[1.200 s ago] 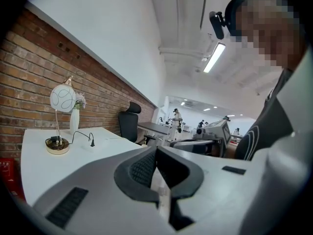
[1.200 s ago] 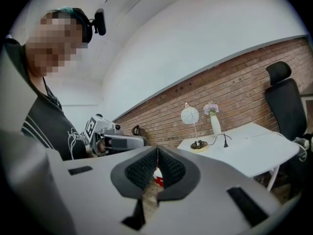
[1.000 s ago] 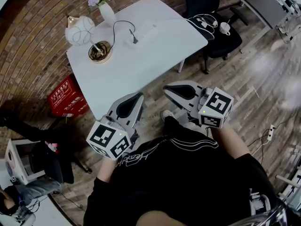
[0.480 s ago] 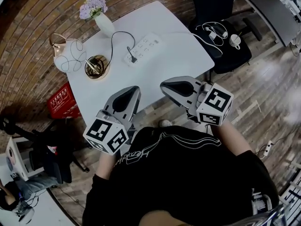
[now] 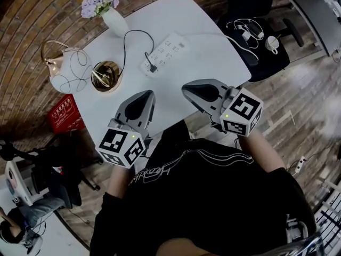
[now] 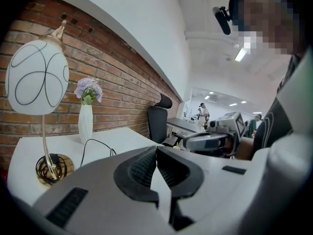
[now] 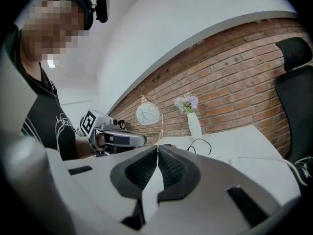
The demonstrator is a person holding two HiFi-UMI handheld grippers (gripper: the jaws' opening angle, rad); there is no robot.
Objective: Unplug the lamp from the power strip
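Left gripper (image 5: 149, 94), jaws together and empty, points at the lamp plug (image 5: 152, 67) straight ahead in the power strip (image 5: 165, 51); the closed right gripper (image 5: 185, 89) sits farther off.

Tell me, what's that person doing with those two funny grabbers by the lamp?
A person stands at a white table with a grabber in each hand. The left gripper and right gripper are both shut and hold nothing, hovering over the near edge. Farther back, the lamp has its black plug pushed into the power strip. Nothing has been touched yet, so the unplugging hasn't started.
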